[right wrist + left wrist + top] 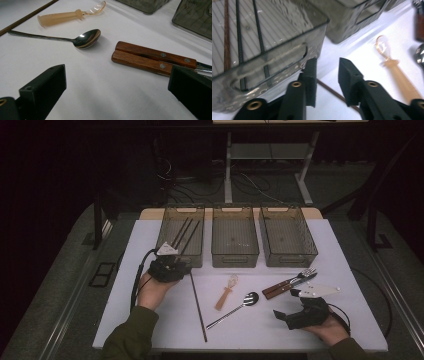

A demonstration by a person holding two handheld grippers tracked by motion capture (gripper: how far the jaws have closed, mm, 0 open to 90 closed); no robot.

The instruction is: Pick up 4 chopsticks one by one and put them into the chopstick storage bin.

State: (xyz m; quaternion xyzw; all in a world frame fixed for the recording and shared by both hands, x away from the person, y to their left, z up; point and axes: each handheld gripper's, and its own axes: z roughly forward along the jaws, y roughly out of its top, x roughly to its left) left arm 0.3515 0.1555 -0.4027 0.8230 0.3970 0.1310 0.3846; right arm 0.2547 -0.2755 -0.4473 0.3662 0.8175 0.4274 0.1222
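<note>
Going for the last chopstick

My left gripper (pixel 327 82) straddles the chopstick (pixel 198 306) at centre-left, jaws narrowed but not yet pinching, since its mates already lie in the left bin (pixel 167 237). My right gripper (pixel 117 95), lower right, hangs wide apart.

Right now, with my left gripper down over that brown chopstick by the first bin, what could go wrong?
1. The brown chopstick lies flat and thin on the table between the left gripper's open jaws; the pads might close over it and miss or flick it.
2. The left jaw sits close to the left bin's wall, so lifting could bump it.
3. Grasped near its far end, the long chopstick may swing and hit the plastic spoon.
</note>
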